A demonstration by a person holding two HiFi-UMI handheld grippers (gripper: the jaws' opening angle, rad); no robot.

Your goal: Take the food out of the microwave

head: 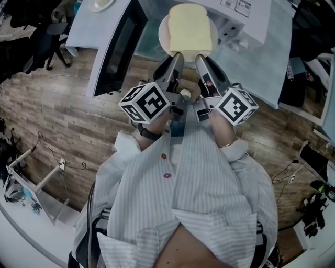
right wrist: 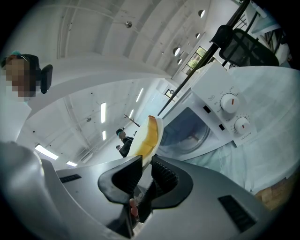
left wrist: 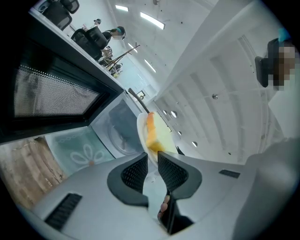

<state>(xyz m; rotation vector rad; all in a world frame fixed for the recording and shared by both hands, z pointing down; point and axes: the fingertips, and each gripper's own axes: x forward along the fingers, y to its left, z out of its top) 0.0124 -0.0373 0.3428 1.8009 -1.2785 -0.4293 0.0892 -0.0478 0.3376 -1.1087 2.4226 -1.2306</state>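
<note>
A white plate (head: 165, 36) carrying a pale yellow slice of bread (head: 190, 27) hangs level in front of the white microwave (head: 246, 13), whose door (head: 118, 47) stands open to the left. My left gripper (head: 178, 56) and right gripper (head: 201, 58) each pinch the plate's near rim, side by side. In the left gripper view the plate (left wrist: 141, 133) shows edge-on with the bread (left wrist: 152, 135) beside it, its rim running down between the left gripper (left wrist: 150, 165) pads. In the right gripper view the plate (right wrist: 158, 131) and bread (right wrist: 146, 137) rise out of the right gripper (right wrist: 146, 165).
The open cavity (right wrist: 187, 131) with its glass turntable lies just beyond the plate, control knobs (right wrist: 229, 101) on its right. A pale cloth covers the table (head: 261, 63). Another plate (head: 99, 4) sits at the far left. Wooden floor, chairs and cables surround me.
</note>
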